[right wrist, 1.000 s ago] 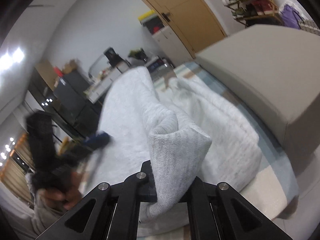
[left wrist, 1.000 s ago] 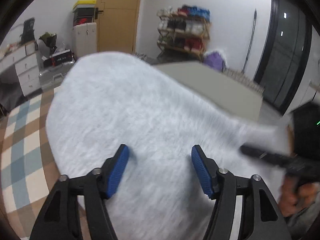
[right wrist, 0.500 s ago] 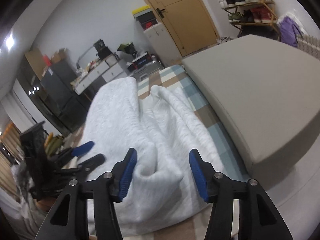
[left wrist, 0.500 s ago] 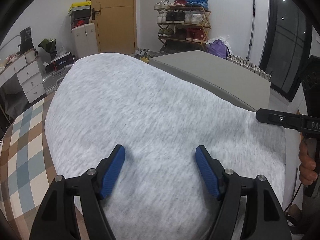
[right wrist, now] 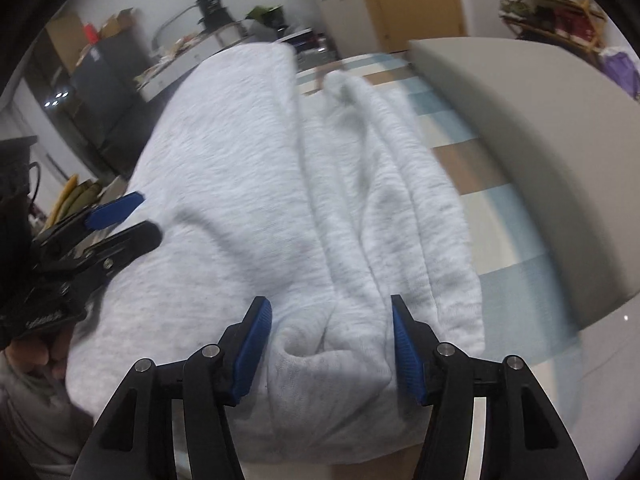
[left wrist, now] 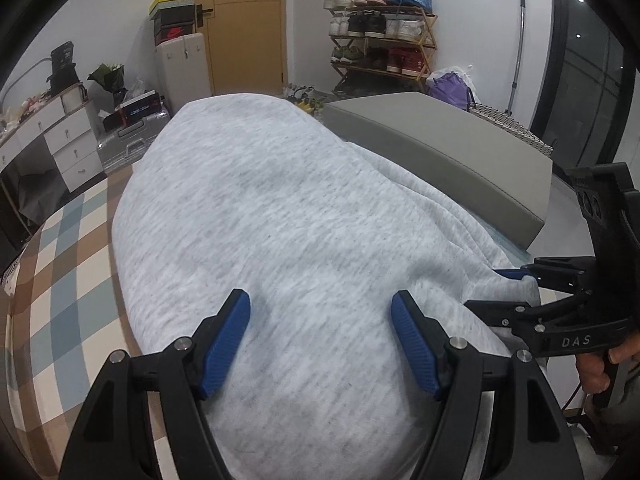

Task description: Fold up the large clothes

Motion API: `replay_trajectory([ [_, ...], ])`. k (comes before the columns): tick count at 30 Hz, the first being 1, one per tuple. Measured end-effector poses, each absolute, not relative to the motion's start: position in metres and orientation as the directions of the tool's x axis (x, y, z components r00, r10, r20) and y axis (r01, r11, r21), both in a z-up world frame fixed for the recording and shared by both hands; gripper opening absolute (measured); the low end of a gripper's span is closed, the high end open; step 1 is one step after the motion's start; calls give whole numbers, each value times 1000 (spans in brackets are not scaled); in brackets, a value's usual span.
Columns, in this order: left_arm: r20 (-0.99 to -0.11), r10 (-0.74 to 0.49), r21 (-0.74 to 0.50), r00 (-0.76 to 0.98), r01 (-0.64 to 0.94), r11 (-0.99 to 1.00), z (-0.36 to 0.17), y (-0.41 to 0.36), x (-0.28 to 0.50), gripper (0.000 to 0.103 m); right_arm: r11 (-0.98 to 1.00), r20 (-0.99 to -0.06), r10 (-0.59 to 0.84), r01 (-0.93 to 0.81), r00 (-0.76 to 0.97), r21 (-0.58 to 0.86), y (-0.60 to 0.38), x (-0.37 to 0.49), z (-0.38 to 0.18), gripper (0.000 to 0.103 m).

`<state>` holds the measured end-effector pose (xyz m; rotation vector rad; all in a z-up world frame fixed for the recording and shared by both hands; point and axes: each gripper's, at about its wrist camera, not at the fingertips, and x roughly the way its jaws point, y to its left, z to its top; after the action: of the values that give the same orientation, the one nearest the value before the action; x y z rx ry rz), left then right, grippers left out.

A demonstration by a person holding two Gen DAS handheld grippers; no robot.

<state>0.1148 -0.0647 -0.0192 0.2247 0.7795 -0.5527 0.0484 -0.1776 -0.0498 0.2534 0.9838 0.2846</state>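
The left gripper point(left wrist: 320, 338) hovers over a light grey knitted garment point(left wrist: 280, 240), its blue-padded jaws standing wide apart with only flat fabric showing between them and neither pad pressing the cloth. The right gripper point(right wrist: 330, 344) points down at the near right edge of the same garment point(right wrist: 280, 200); its jaws have just been opening and stand apart, with a bunched fold of the fabric lying loose between the pads, not pinched. In the left wrist view the right gripper point(left wrist: 516, 292) shows at the right edge, a hand point(left wrist: 604, 364) wrapped round its handle. In the right wrist view the left gripper point(right wrist: 120, 220) shows at the left edge, over the garment. The garment lies spread on a checked cloth point(left wrist: 60, 280) of brown, blue and cream squares, its right side rumpled into long ridges. Just beyond it to the right sits a long grey cushion block point(left wrist: 440, 148). Far across the room stand a wooden door point(left wrist: 244, 20), a shoe rack point(left wrist: 380, 36) full of shoes, and a white chest of drawers point(left wrist: 60, 140) on the left.
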Motion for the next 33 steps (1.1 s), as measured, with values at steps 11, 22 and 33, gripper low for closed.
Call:
replay_trajectory([
  [11,-713,-399,-57,576,520,852,-19,-25,112,70,839,-666,537,-241,518,488,-200,59,-5,59],
  [22,-694,-424,-93,581,512,854,-23,-23,111,71,704,-642,708,-227,293,673,-165,164,-50,68],
  [33,-686,-445,-118,576,516,849,-21,-20,112,71,723,-665,691,-235,283,650,-172,148,-46,75],
])
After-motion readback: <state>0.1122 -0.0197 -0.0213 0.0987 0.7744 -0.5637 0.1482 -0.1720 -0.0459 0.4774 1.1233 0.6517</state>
